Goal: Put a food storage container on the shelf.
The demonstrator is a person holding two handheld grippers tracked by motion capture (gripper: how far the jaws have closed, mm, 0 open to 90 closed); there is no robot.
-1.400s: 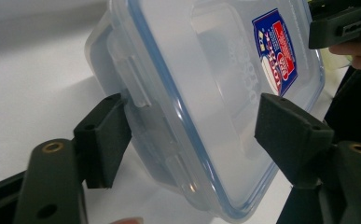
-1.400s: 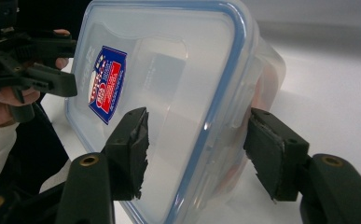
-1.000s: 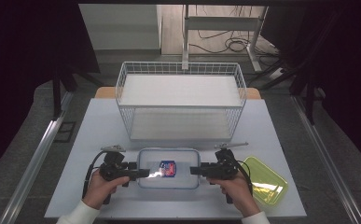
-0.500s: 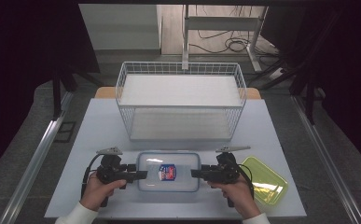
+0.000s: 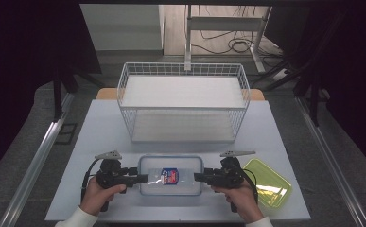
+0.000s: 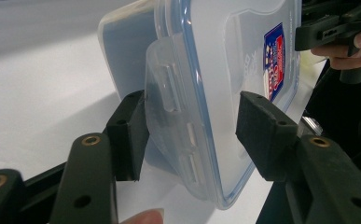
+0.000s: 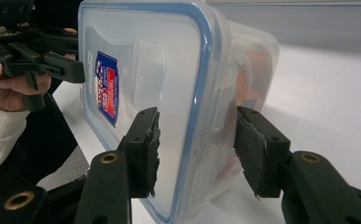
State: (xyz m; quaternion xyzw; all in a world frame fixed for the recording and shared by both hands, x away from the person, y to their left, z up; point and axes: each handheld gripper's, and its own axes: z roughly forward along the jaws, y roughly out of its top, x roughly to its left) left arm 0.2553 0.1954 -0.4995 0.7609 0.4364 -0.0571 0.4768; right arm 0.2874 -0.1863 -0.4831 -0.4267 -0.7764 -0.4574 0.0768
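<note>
A clear plastic container with a blue-edged lid and a red and blue label lies flat at the near middle of the table. My left gripper is at its left end, and my right gripper is at its right end. In the left gripper view the container has its side latch flap between the jaws of my left gripper, open with a gap at the right jaw. In the right gripper view the jaws of my right gripper straddle the rim of the container, open, one over the lid and one beside the wall.
A white wire basket stands across the far half of the white table. A yellow-green tray lies at the near right, just beyond my right hand. The table's near edge is close under both hands.
The container and both grippers have shifted a little toward the near edge. Both grippers stay at the container's two ends.
</note>
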